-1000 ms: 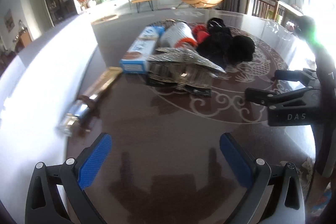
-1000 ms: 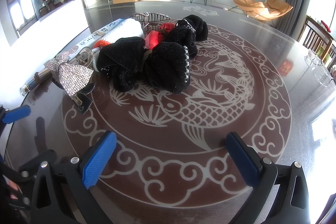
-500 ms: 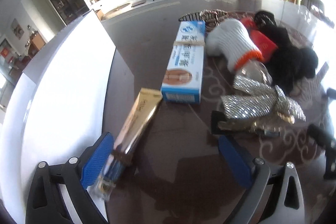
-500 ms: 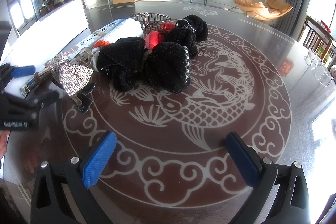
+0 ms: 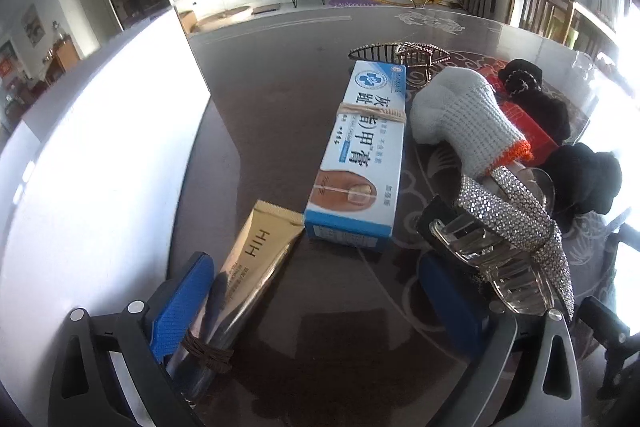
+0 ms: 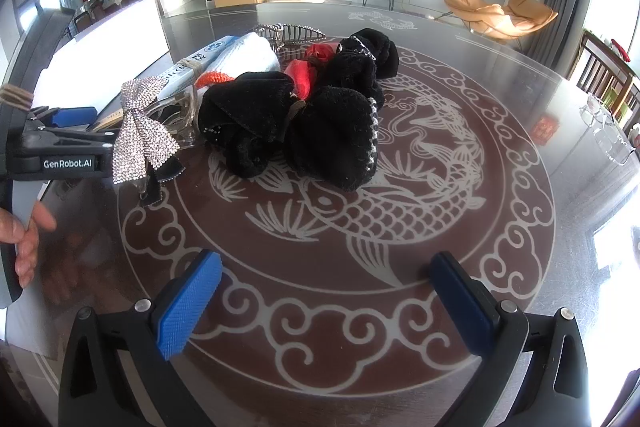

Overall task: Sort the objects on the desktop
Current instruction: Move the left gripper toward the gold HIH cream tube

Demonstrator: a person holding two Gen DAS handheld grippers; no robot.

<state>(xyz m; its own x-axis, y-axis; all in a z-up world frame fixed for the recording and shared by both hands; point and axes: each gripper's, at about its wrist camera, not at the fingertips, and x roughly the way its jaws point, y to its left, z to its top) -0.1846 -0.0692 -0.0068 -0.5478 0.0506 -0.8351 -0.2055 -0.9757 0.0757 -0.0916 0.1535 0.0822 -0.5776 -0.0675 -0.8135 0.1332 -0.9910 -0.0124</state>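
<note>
Gold tube (image 5: 256, 263) is now lying between my spread left tool (image 5: 316, 303), which I'm closing in on; right tool (image 6: 324, 301) is idling spread.

we see the left gripper (image 5: 316, 299) hemmed in: gold tube (image 5: 244, 275) against its left pad, rhinestone clip (image 5: 508, 239) crowding the right, blue box (image 5: 364, 155) ahead. bare table (image 6: 400, 291) lies open before the right gripper (image 6: 324, 303).
</note>
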